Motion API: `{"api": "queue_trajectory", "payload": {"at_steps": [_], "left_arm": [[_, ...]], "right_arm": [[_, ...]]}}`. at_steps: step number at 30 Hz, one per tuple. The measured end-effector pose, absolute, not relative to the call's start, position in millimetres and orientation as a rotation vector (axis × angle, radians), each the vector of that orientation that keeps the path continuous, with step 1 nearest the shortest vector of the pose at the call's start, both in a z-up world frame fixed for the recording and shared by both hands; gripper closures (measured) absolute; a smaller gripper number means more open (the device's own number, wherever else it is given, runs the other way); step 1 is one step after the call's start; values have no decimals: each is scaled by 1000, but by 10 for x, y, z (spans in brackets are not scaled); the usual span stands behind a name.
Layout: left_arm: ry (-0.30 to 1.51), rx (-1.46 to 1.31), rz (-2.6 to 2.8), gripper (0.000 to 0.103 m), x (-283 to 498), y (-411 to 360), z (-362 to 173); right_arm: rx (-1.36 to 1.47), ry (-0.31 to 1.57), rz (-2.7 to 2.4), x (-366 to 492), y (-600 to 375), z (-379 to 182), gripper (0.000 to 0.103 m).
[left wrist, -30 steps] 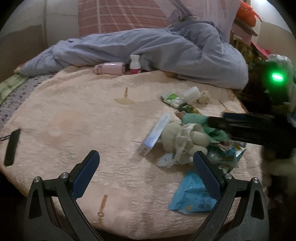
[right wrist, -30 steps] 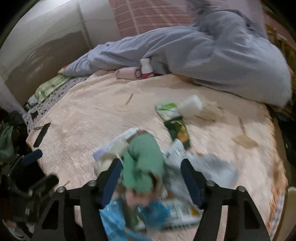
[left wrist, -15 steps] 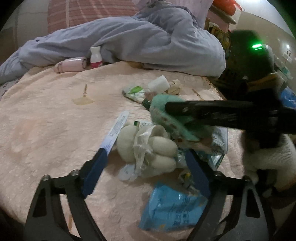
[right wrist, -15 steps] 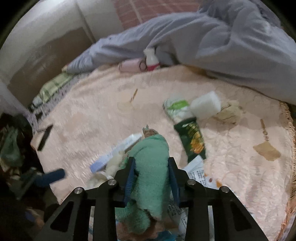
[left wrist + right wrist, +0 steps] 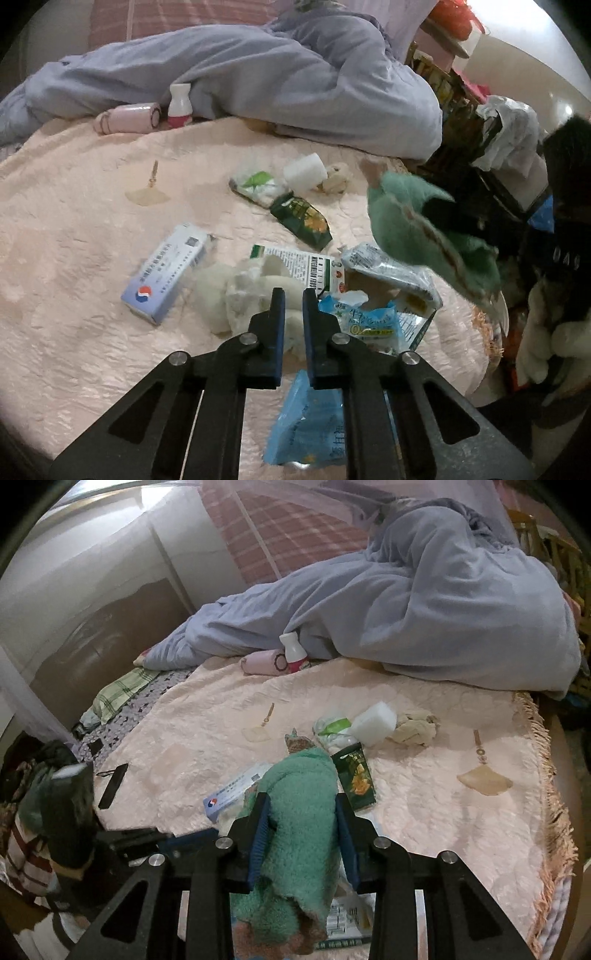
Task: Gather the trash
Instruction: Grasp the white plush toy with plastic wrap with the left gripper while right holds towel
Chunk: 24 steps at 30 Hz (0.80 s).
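Here, on the bed:
Right gripper: its jaws are clamped on the green fuzzy sock, one blue pad on each side of the roll; the sock sticks out forward past the tips and hangs down behind them.
Green fuzzy sock, left view: lifted above the pink bedspread, at the right of the litter pile, apart from the left jaws.
Left gripper: jaws drawn narrow, only a slim gap between the pads; they sit over the white crumpled plastic bag, whether they pinch it I cannot tell.
Blue wrapper: flat on the bedspread, just beneath the left jaws.
Torn snack packet: just right of the left tips.
Medicine box: left of the bag, lying flat.
Dark green packet: farther up the bed, beside the white-and-green tissue pack and the white sponge block.
Blue-grey duvet: heaped at the far end, a white bottle against it.
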<state>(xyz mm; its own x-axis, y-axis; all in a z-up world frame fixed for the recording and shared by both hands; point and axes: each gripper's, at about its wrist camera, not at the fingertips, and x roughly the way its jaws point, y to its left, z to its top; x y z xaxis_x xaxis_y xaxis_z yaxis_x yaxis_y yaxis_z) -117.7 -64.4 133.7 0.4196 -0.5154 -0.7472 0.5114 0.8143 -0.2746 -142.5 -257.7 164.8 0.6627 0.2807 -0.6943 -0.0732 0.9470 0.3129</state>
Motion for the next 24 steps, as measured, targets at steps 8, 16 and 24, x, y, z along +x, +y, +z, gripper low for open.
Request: {"api": "queue_trajectory", "payload": {"at_steps": [8, 16, 24], "left_arm": [[1020, -180, -547, 85, -967, -482, 1265], [1109, -368, -433, 51, -717, -478, 1001], [1206, -371, -418, 46, -630, -652, 693]], "right_arm": [[279, 841, 194, -1629, -2612, 1547, 69], [273, 856, 213, -1720, -2586, 1473, 69], [304, 863, 213, -1729, -2671, 1418, 69]]}}
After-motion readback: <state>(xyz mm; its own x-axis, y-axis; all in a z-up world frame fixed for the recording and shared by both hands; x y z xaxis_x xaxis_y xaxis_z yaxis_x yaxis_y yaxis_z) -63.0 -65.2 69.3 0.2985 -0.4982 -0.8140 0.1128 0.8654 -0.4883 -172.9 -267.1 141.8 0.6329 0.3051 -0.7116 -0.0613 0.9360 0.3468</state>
